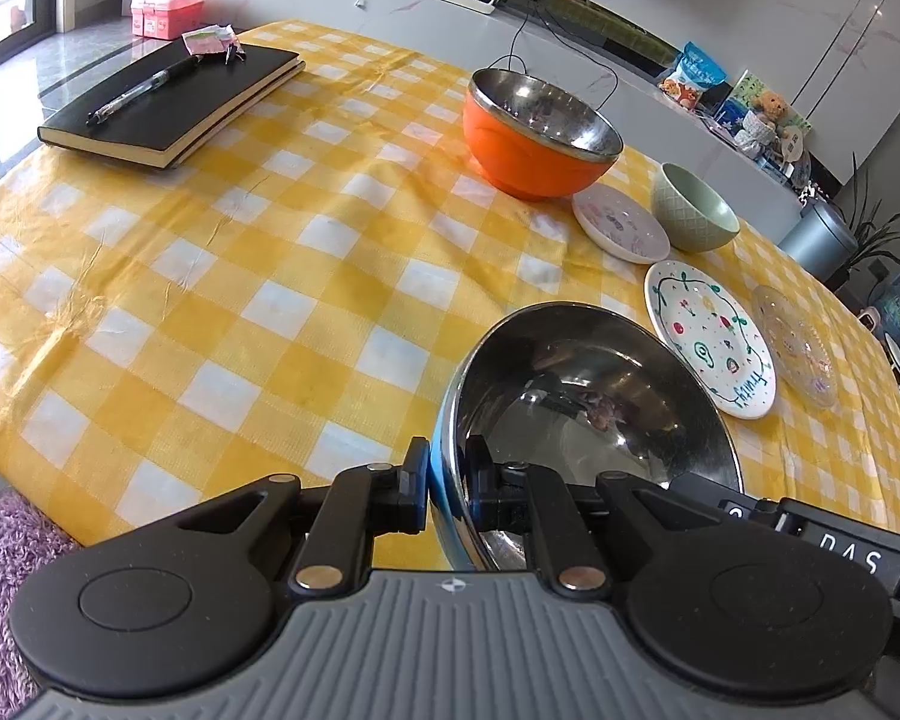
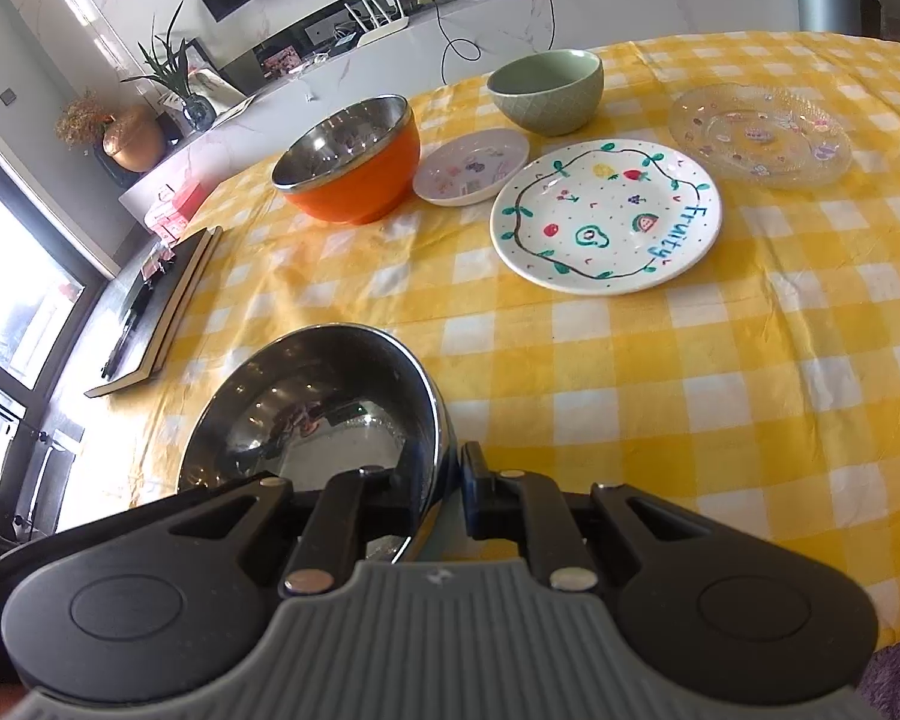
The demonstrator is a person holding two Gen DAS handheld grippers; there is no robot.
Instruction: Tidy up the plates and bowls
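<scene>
Both grippers hold one blue steel-lined bowl [image 1: 588,396] by opposite rims; it also shows in the right wrist view [image 2: 324,414]. My left gripper [image 1: 450,483] is shut on its left rim. My right gripper [image 2: 447,489] is shut on its right rim. Beyond stand an orange steel-lined bowl [image 1: 528,138] [image 2: 360,180], a small white dish [image 1: 621,225] [image 2: 471,165], a green bowl [image 1: 693,207] [image 2: 549,90], a white "Fruity" plate [image 1: 711,339] [image 2: 606,216] and a clear glass plate [image 1: 795,345] [image 2: 759,135].
A yellow checked cloth [image 1: 270,276] covers the table. A black notebook [image 1: 174,102] with a pen [image 1: 141,90] lies at the far left, also in the right wrist view [image 2: 162,306]. A purple rug [image 1: 0,558] lies below the near table edge.
</scene>
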